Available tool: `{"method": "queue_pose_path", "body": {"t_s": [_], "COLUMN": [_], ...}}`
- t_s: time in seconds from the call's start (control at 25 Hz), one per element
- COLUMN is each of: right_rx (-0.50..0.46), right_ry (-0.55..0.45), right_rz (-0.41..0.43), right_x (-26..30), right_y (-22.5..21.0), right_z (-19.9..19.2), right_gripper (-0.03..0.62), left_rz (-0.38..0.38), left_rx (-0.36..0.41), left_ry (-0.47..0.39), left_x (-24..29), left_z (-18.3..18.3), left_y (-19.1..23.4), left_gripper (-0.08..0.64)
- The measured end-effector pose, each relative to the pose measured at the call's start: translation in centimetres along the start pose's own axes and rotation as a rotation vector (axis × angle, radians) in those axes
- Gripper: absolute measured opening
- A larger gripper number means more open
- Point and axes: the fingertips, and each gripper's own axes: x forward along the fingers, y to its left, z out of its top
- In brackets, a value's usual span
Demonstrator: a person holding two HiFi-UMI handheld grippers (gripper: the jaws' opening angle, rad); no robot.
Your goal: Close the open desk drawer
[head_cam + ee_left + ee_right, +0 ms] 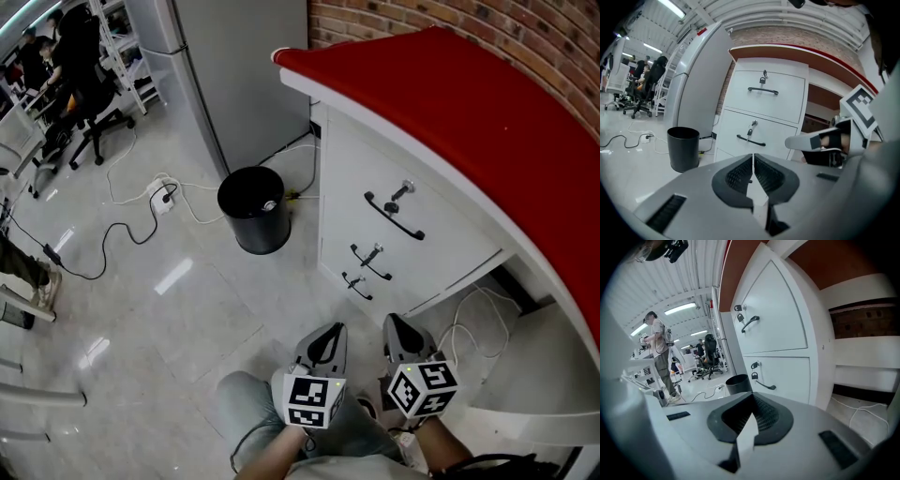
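A white drawer unit point(412, 202) stands under the red desk top point(469, 112). It has three drawers with black handles: top point(394, 216), middle point(372, 262) and bottom point(354, 286). All three fronts look flush, and none stands out. The top handle point(762, 90) and the second handle point(751, 140) face the left gripper view, and the top handle point(749, 323) also shows in the right gripper view. My left gripper point(326, 332) and right gripper point(398, 325) hang side by side, a short way in front of the unit and touching nothing. The left gripper point(753, 157) is shut and holds nothing. The right gripper point(752, 403) is also shut and holds nothing.
A black waste bin point(253, 208) stands on the floor left of the unit, beside a tall grey cabinet point(234, 75). Cables and a power strip point(161, 195) lie on the tiles. A white cable point(469, 328) loops under the desk. A person point(658, 357) stands far off.
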Motion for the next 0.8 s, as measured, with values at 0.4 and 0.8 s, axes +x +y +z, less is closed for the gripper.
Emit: {"method": "queue_pose_path", "body": {"t_s": [0.4,0.8], "right_rx": [-0.014,-0.058], "right_ry": [0.016,-0.006], "right_rz": [0.034,0.011], "right_x": [0.3,-0.5], "right_y": [1.6,0.6], "right_z": [-0.7,-0.3], "right_gripper": [-0.002,-0.002], "left_rz": [0.01,0.032], "left_rx": [-0.023,-0.008], "left_ry": [-0.02,-0.029], "left_x": [0.1,-0.1], "left_z": [0.5,0.6], "left_y": [0.0,-0.4], "left_gripper": [0.021,0.021]}}
